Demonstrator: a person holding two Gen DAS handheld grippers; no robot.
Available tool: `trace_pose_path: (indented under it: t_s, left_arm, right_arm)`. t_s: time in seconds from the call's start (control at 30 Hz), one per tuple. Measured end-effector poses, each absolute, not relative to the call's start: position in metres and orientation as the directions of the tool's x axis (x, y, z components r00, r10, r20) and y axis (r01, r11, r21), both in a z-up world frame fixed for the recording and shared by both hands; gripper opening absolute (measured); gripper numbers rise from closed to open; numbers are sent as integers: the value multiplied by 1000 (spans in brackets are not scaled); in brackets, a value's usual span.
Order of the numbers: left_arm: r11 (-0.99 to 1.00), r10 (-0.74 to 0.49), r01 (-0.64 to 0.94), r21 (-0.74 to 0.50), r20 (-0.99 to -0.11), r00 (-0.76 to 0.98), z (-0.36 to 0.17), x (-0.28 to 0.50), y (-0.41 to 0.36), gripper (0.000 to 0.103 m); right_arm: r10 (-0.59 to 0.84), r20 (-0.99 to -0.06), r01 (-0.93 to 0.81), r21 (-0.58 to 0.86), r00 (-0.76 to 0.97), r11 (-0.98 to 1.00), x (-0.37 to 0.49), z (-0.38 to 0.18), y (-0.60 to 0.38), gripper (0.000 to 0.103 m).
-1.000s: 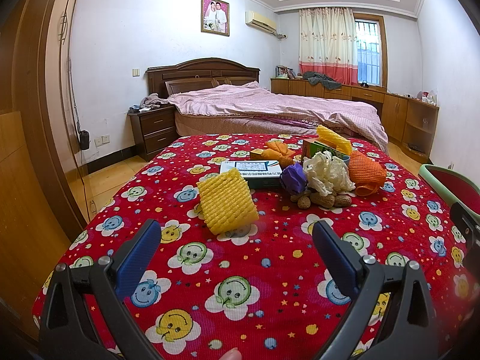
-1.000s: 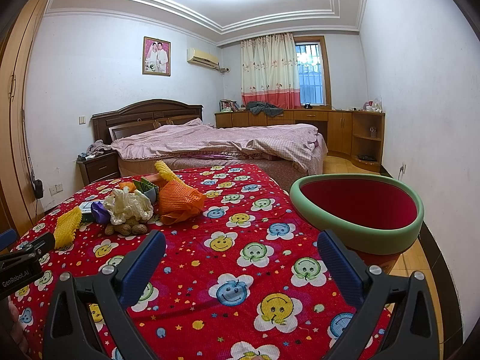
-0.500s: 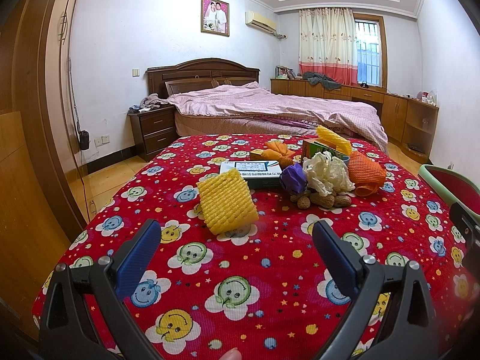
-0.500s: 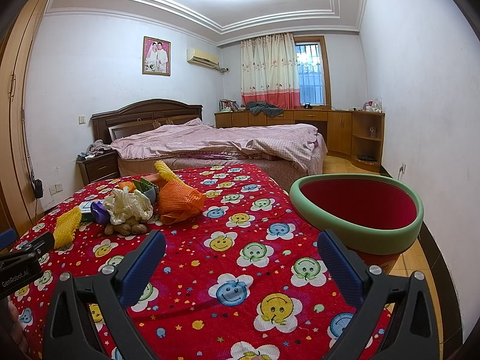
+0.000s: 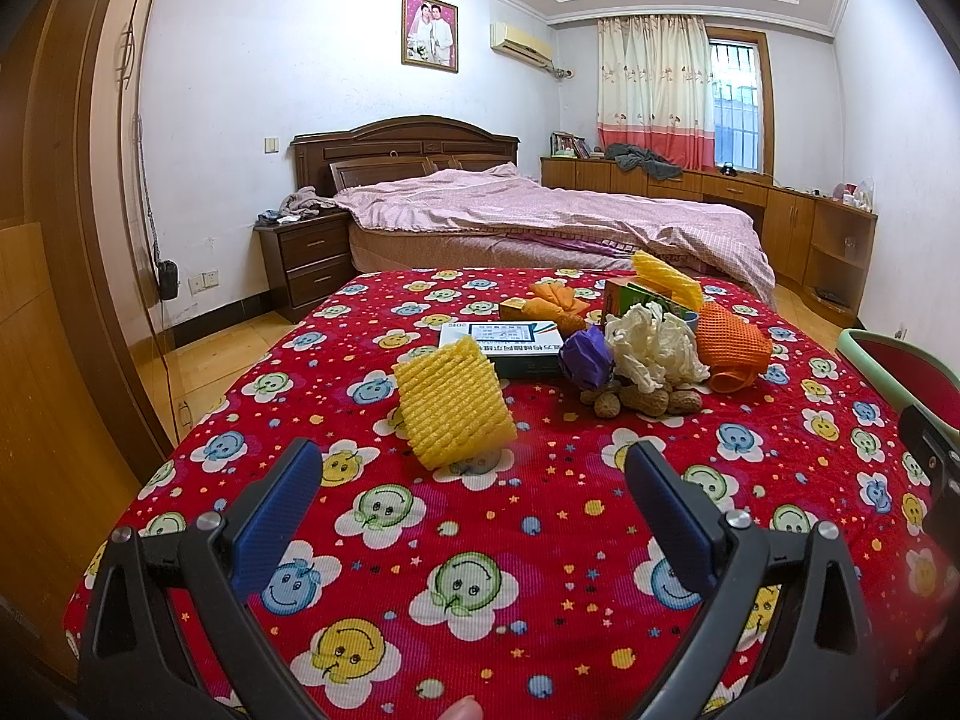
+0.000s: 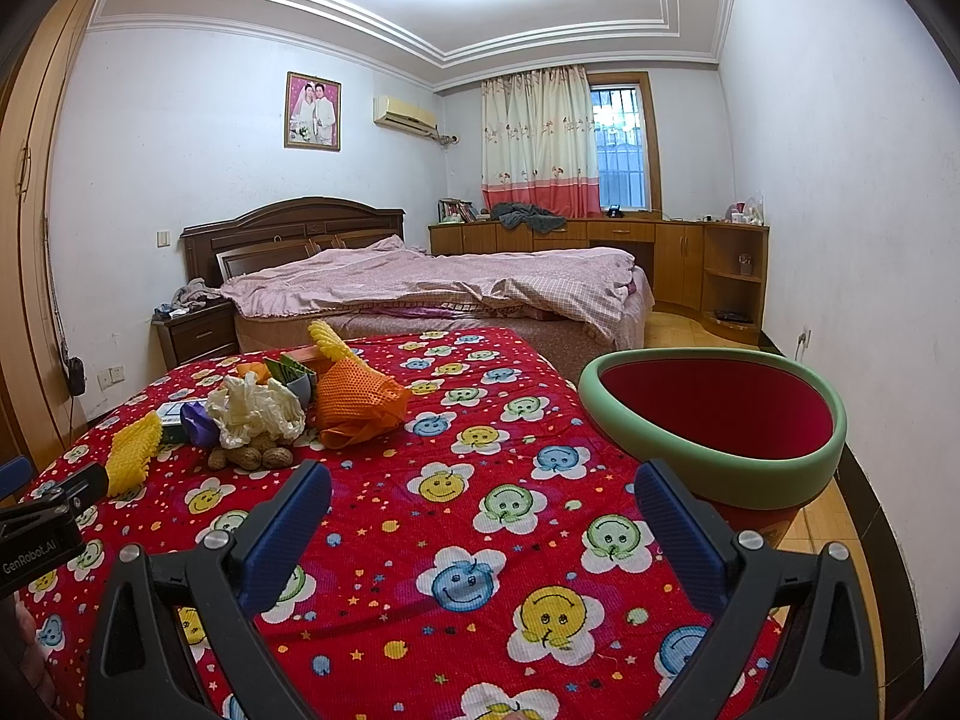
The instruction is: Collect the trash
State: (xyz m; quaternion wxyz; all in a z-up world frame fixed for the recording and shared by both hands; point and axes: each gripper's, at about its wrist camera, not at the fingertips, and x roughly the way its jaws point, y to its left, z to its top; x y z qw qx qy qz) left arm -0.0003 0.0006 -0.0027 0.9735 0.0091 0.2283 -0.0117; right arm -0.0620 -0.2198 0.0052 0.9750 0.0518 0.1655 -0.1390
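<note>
Trash lies on a red smiley-print tablecloth (image 5: 540, 540): a yellow foam net (image 5: 453, 402) nearest, a white-and-blue box (image 5: 501, 339), a purple wrapper (image 5: 585, 357), crumpled white paper (image 5: 651, 345), peanuts (image 5: 645, 399) and an orange net (image 5: 732, 348). My left gripper (image 5: 471, 507) is open and empty, just short of the yellow net. My right gripper (image 6: 480, 519) is open and empty above the cloth, left of a green-rimmed red bin (image 6: 714, 420). The pile also shows in the right wrist view, with the white paper (image 6: 255, 408) at its middle.
A bed (image 5: 540, 222) with a pink cover stands behind the table. A nightstand (image 5: 306, 258) is at its left and wooden cabinets (image 5: 798, 222) at the right. A wardrobe (image 5: 54, 240) lines the left wall. The left gripper's body (image 6: 42, 528) shows at the right view's left edge.
</note>
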Motion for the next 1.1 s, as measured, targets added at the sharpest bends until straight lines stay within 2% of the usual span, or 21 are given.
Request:
trace_pose_path:
  t_s: [0.33, 0.53, 0.77, 0.93, 1.1]
  left_arm:
    - [999, -33, 42, 10, -469, 882, 0, 6, 4, 100]
    - [998, -50, 56, -4, -522, 852, 12, 23, 9, 100]
    - [998, -59, 67, -8, -598, 799, 25, 59, 19, 100]
    - [997, -37, 75, 29, -664, 747, 19, 91, 18, 97]
    - [997, -44, 79, 16, -708, 705, 8, 113, 18, 96]
  right_arm:
    - [-236, -361, 276, 64, 902, 959, -59, 5, -222, 103]
    - [-178, -456, 253, 109, 872, 961, -43, 5, -236, 103]
    - [-122, -503, 203, 111, 856, 973, -23, 27, -234, 103]
    - [-55, -547, 150, 129, 835, 980, 6, 41, -232, 103]
    - [-10, -601, 110, 131, 800, 985, 45, 42, -230, 103]
